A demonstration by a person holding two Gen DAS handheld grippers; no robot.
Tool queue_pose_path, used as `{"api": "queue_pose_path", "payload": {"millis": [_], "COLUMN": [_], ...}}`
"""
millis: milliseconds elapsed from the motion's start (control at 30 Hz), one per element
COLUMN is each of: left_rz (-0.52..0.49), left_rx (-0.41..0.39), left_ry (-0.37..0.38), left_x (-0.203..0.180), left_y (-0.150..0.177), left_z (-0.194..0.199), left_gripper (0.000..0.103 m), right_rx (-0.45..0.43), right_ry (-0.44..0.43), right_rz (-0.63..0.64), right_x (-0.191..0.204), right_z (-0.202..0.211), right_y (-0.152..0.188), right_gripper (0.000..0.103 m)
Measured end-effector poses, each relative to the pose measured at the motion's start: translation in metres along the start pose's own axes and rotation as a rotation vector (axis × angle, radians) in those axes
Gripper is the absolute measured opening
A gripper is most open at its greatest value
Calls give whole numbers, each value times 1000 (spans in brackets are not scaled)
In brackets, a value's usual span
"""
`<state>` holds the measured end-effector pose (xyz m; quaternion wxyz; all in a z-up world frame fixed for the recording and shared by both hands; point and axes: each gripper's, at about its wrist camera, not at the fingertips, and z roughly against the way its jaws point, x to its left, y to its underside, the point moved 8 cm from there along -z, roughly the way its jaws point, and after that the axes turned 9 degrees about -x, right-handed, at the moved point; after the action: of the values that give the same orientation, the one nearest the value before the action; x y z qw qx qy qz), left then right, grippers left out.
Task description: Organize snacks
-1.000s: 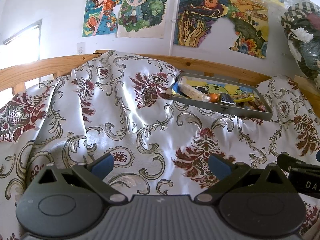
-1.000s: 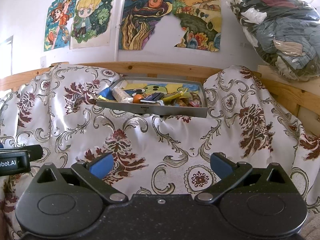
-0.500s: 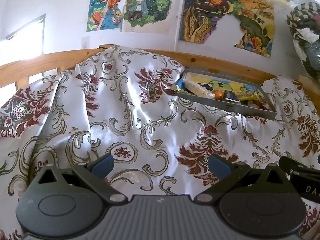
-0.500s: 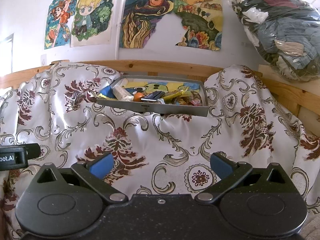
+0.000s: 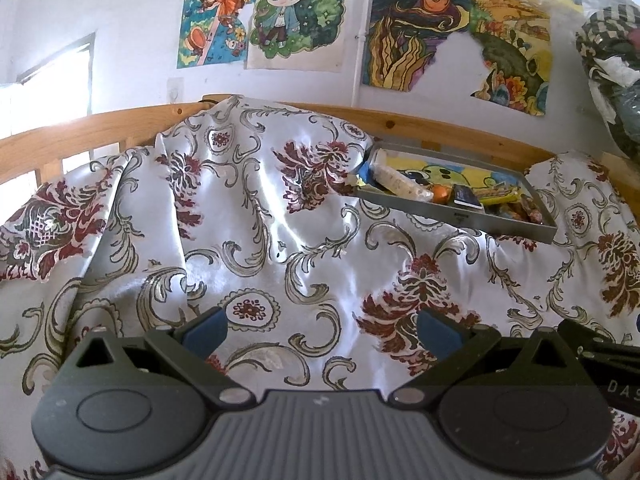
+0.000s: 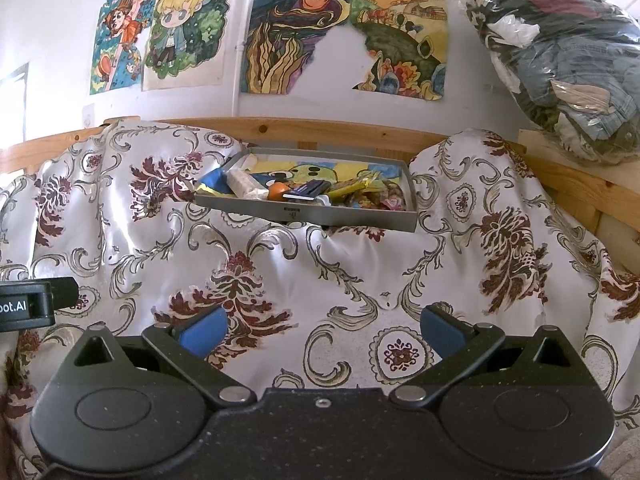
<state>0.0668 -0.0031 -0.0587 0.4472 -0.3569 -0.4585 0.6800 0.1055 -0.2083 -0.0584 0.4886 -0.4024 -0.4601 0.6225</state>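
Snacks (image 6: 316,194): a jumble of small packets in the tray; a pale oblong wrapped bar (image 6: 245,183) lies at the left end, an orange round piece (image 6: 277,191) beside it, a dark flat packet (image 6: 307,190) next, then yellow crinkled wrappers (image 6: 352,188) and reddish patterned ones at the right end. A blue packet (image 6: 212,184) hangs over the tray's left rim.
Tray (image 6: 320,216): shallow, rectangular, grey and matte, with low straight walls and a small dark mark on the front wall; its floor shows a yellow and green cartoon print. It sits on the cloth near the wooden rail, well ahead of both claws.
Cloth (image 6: 320,280): glossy white satin, rumpled into folds, printed with grey scrolls and dark red flower shapes; in the left view it (image 5: 256,240) catches bright glare.
Rail (image 6: 320,128): light knotty wood, running behind the cloth.
Wall: white, hung with coloured drawings (image 6: 184,28), some with torn edges.
Bag (image 6: 560,60): clear plastic, stuffed with folded clothes, upper right.
Left claw (image 5: 322,328): spread wide, nothing between its blue pads (image 5: 206,328), over the cloth, left of the tray.
Right claw (image 6: 322,328): also spread wide and empty, blue pads (image 6: 202,330), facing the tray.
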Motion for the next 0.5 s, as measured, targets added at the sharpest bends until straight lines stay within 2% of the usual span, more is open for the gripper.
{"api": "queue_pose_path", "payload": {"millis": [500], "left_rz": [15], "left_rx": [13], "left_ry": [-19], "left_x": [3], "left_y": [3], "left_z": [-2], "left_gripper": [103], "right_rx": [5], "right_ry": [0], "right_rz": [4], "right_x": [1], "right_z": [-1], "right_y": [1], "right_gripper": [102]}}
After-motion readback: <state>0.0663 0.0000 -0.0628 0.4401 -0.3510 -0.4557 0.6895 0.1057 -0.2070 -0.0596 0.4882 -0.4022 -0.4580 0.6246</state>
